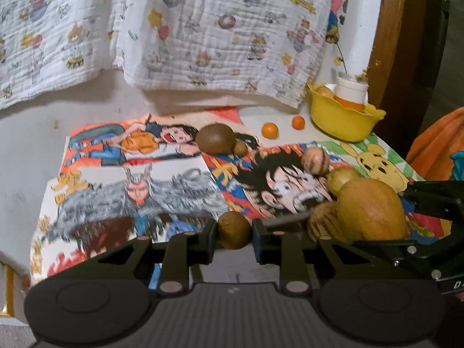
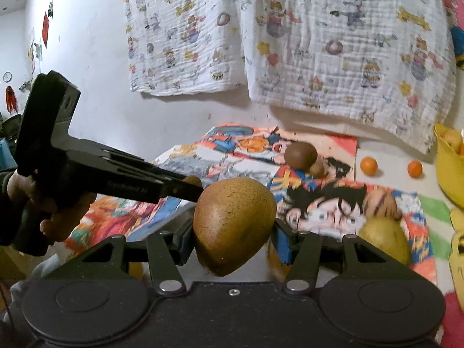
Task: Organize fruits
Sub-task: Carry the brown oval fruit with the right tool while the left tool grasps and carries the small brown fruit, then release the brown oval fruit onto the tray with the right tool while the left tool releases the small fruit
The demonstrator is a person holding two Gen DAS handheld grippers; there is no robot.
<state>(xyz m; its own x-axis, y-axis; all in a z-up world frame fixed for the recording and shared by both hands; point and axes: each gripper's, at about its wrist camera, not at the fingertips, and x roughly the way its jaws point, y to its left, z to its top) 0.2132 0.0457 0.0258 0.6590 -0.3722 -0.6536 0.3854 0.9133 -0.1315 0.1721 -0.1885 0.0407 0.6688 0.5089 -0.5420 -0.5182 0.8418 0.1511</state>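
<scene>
Pinching a small brown fruit (image 1: 234,229) between the black pads of the left gripper (image 1: 234,230), pressed tight against both its sides and holding it above the cartoon mats (image 1: 162,182). Clamping a big tan fruit (image 2: 233,226) in the right gripper (image 2: 232,240), jaws spread wide around it, one blue-edged pad showing at its right flank. Gripping the left tool's handle with a hand (image 2: 43,203) at the left of the right wrist view, its black body crossing toward the tan fruit.

Lying on the mats: a large dark brown fruit (image 1: 215,138) with a little one (image 1: 240,148) touching its right side, a striped round fruit (image 1: 314,161) nearer the middle, and a yellow-green fruit (image 1: 342,179) just beside it. Resting on bare white surface beyond the mats, two oranges (image 1: 269,130) apart from each other, close to a yellow bowl (image 1: 342,121) at the far right. Standing inside that bowl, a white-capped orange jar (image 1: 351,92) and some pale fruit, too blurred to identify.

Hanging on the wall behind, a white printed cloth (image 1: 203,29) covered in cartoon figures, its lower edge reaching down toward the mats. Showing at the right edge of the left wrist view, an orange cloth (image 1: 438,145) beside a dark wooden frame (image 1: 388,29).
</scene>
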